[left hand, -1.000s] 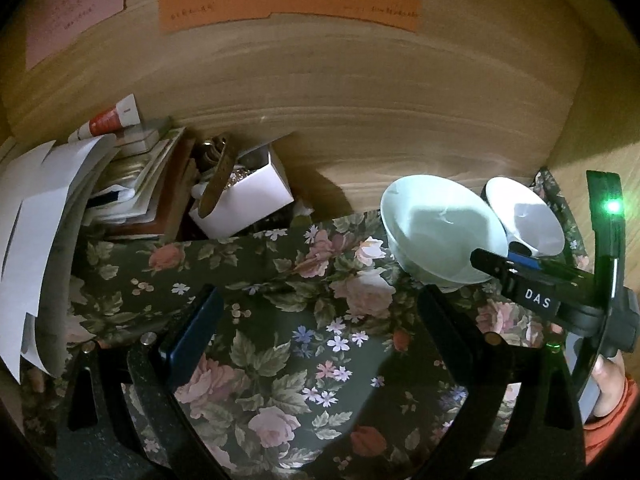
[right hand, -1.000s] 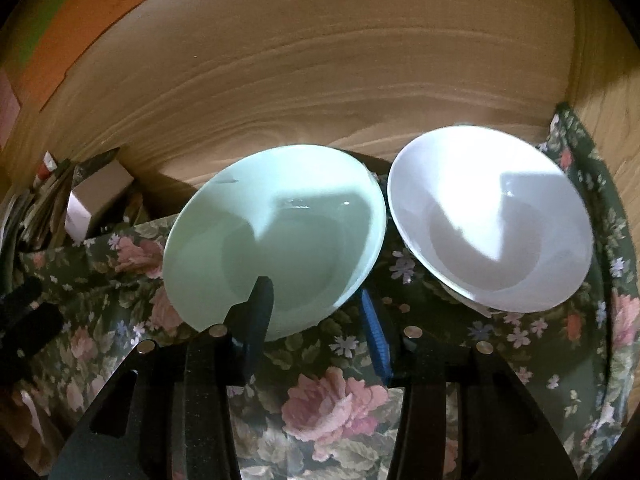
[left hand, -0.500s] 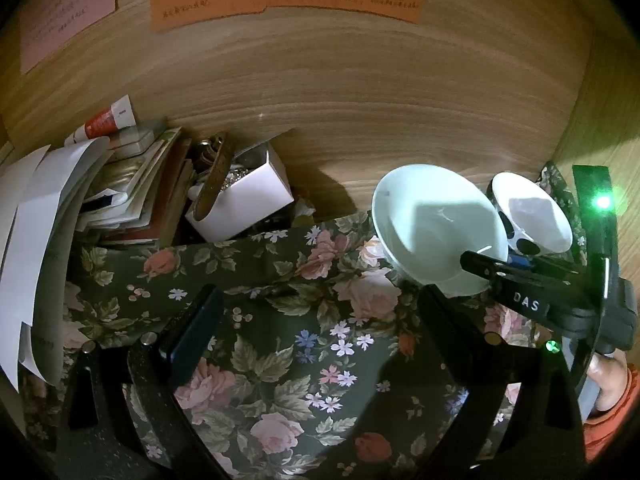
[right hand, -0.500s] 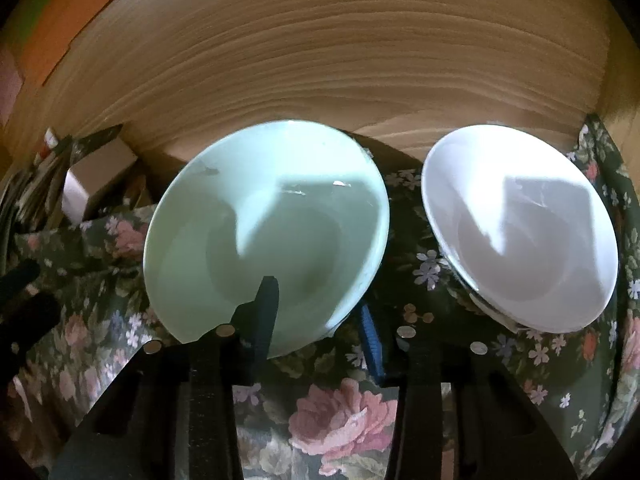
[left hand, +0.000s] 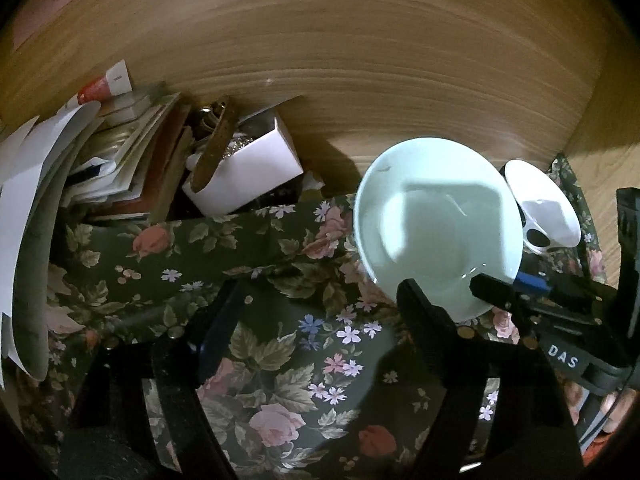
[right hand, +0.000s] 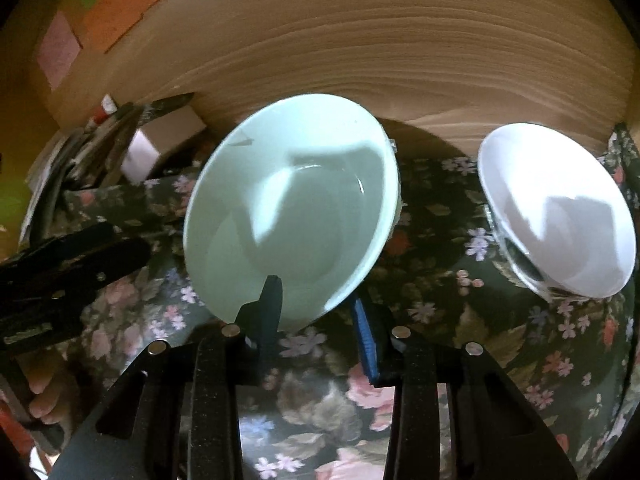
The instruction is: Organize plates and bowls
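My right claw (right hand: pixel 316 312) is clamping the near rim of the green bowl (right hand: pixel 292 208), tilting it clear of the floral table (right hand: pixel 500 340) so it can go with the white bowl (right hand: pixel 560 208) near the table's back right corner. My left claw (left hand: pixel 316 320) is closing on nothing.

A floral cloth (left hand: pixel 248 248) covers the tabletop, with a white bowl (right hand: pixel 560 208) on it, papers (left hand: pixel 36 200) and a white box (left hand: pixel 256 172) beside.
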